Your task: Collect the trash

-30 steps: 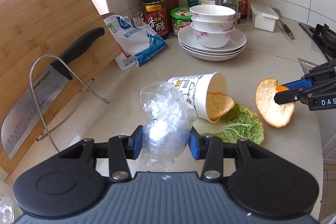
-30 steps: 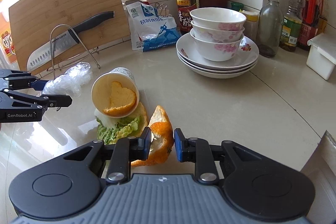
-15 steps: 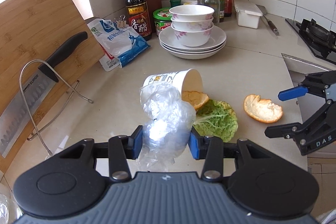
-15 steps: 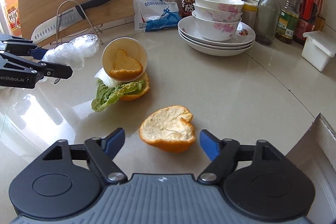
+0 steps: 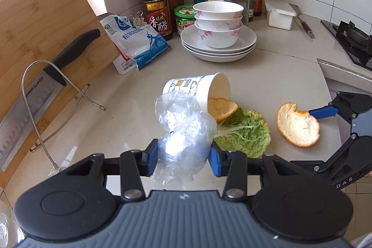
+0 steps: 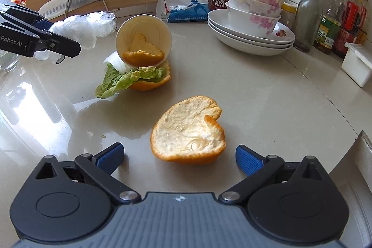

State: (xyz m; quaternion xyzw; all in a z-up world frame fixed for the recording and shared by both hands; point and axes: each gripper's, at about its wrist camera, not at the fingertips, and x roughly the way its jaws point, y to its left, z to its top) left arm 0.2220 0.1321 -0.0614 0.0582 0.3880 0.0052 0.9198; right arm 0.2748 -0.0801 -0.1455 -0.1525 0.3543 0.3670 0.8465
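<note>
The left hand-held gripper (image 5: 183,157), at the bottom of its frame, is clamped on a crumpled clear plastic bag (image 5: 186,129). The right hand-held gripper (image 6: 179,157) is spread wide, holding nothing, with an orange peel (image 6: 188,131) lying pith-up on the tabletop (image 6: 267,94) between its fingers. Farther up the frame, a cabbage leaf (image 6: 125,80) lies before a tipped paper cup (image 6: 144,38) containing more peel.

Bright daylight enters from the upper left, overexposed. Glare patches sheen the surface (image 6: 267,94). Fisheye bends edges; focus stays sharp.
</note>
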